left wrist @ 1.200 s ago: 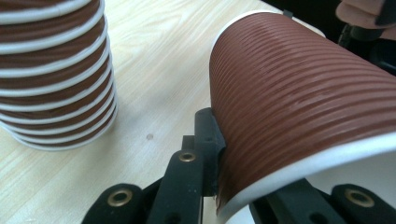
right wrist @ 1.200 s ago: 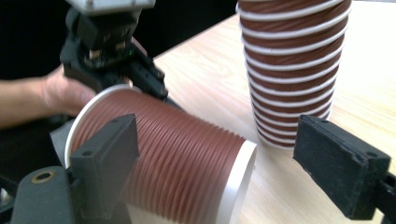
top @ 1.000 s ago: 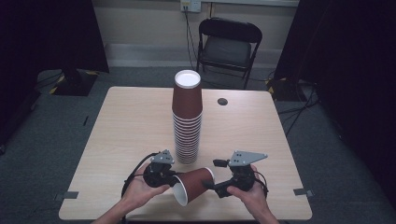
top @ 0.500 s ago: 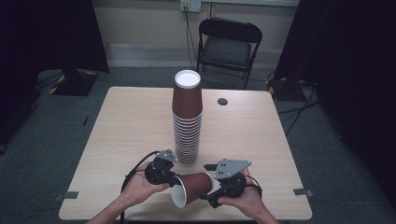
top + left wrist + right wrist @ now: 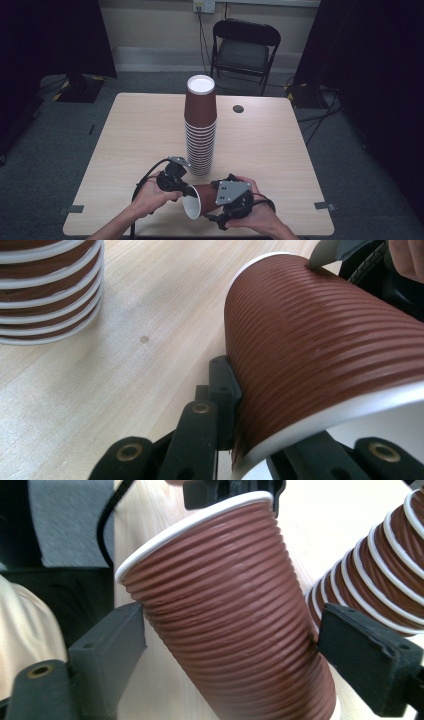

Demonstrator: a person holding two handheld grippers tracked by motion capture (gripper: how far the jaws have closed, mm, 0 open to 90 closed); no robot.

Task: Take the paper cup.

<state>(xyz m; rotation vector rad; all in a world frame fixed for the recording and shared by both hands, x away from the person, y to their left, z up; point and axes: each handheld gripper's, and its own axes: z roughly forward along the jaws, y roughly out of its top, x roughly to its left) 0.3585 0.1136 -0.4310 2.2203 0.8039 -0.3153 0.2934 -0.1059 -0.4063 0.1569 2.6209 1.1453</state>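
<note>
A ribbed brown paper cup (image 5: 202, 199) lies tilted on its side just above the table's front edge, its white rim toward me. My left gripper (image 5: 181, 189) is shut on the cup's rim, one jaw outside the wall (image 5: 320, 340) and one inside. My right gripper (image 5: 214, 201) comes in from the right. Its jaws have just been opening and now stand on either side of the cup's (image 5: 225, 620) lower body, not visibly pressing on it. A tall stack of the same cups (image 5: 200, 125), upside down, stands mid-table just behind both grippers.
The light wooden table (image 5: 140, 130) carries a small black disc (image 5: 238, 108) at the back right. A black folding chair (image 5: 245, 45) stands behind the table. The stack's lower cups (image 5: 380, 570) are close to my right gripper's far jaw.
My right gripper has moved left toward the cup, and its jaws now flank the cup's body. The left gripper and the cup have stayed where they were.
</note>
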